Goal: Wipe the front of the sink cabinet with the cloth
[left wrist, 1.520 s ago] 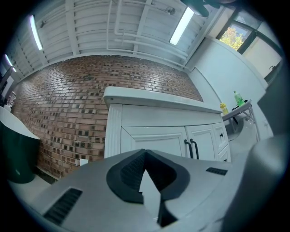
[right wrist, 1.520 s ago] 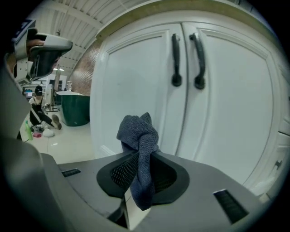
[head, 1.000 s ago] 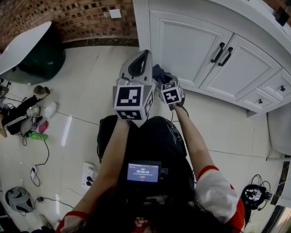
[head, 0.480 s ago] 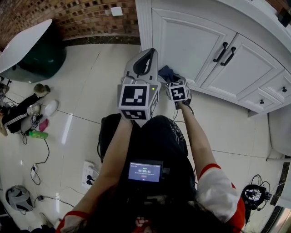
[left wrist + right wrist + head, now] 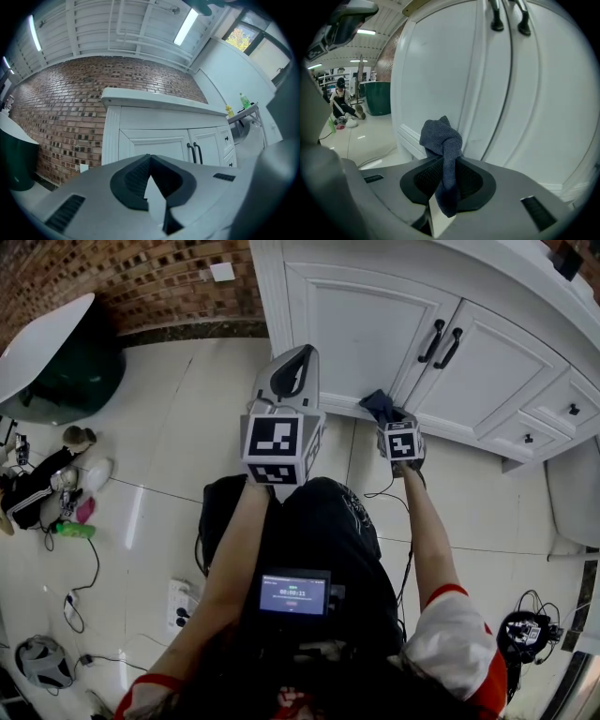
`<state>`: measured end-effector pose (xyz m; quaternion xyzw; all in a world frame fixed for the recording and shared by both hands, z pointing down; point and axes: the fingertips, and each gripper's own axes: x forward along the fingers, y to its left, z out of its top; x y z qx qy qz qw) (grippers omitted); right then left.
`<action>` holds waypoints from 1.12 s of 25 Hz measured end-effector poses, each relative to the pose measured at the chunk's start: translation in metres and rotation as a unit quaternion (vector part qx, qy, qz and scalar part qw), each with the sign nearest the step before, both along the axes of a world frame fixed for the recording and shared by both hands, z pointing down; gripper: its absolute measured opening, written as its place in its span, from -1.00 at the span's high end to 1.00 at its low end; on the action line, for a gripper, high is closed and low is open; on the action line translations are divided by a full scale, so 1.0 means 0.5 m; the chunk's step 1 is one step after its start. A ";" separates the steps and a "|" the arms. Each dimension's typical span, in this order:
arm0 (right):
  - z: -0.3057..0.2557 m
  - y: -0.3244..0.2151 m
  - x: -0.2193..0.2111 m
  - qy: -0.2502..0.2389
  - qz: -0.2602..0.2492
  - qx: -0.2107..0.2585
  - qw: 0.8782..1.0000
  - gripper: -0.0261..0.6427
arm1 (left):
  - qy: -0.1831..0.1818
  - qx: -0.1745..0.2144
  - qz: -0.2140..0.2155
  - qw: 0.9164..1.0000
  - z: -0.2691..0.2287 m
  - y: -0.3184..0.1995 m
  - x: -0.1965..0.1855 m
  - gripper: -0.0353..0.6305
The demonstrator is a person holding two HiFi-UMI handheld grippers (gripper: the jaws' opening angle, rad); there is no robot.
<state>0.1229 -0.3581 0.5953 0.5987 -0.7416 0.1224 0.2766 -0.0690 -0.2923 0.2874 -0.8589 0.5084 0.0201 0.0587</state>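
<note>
The shiny pale floor [image 5: 178, 418] fills most of the head view. The big white sink cabinet [image 5: 375, 324] stands at 1 o'clock, and a brick wall [image 5: 141, 277] runs along at 11 o'clock. A dark green tub [image 5: 80, 362] sits at 10 o'clock, well apart from the cabinet. The left gripper [image 5: 302, 354] is held up near the middle, pointing to 12 o'clock at the cabinet's left door. In the left gripper view its jaws are pressed together at the tips with nothing between them [image 5: 149, 159]. The right gripper [image 5: 384, 416] is lower down at 2 o'clock from the left one, close to the bottom of the cabinet front. Its jaws are clamped on a dark blue cloth [image 5: 378, 404]. In the right gripper view the cloth [image 5: 442, 140] runs down between the two jaws, and a bunched knot of it sticks out past the tips at 12 o'clock. That knot sits right by the lower part of the left door, near the line where the two doors meet; I cannot tell if it touches. Two small black handles [image 5: 441, 338] are on the doors, at 1 o'clock from the cloth.
</note>
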 end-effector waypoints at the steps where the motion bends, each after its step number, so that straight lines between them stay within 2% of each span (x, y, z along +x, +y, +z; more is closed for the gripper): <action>1: 0.003 0.007 0.016 0.001 0.006 -0.002 1.000 0.68 | -0.002 0.000 0.002 1.000 0.002 -0.001 0.007 0.78; 6: -0.004 0.028 0.070 -0.003 0.027 -0.003 1.000 0.68 | -0.010 -0.003 0.013 1.000 0.012 -0.001 0.044 0.78; 12: -0.083 0.079 0.129 -0.029 0.040 0.023 0.999 0.68 | -0.018 -0.010 0.030 0.999 0.024 0.005 0.087 0.78; 17: -0.241 0.137 0.221 -0.075 0.065 0.075 0.992 0.68 | -0.016 -0.002 0.054 0.998 0.013 0.022 0.114 0.78; 23: -0.509 0.147 0.301 -0.046 0.065 0.171 0.982 0.68 | -0.009 -0.002 0.072 0.997 0.014 0.030 0.162 0.78; 28: -0.664 0.122 0.286 -0.042 0.041 0.220 0.974 0.68 | -0.015 -0.008 0.082 0.996 0.029 0.029 0.205 0.78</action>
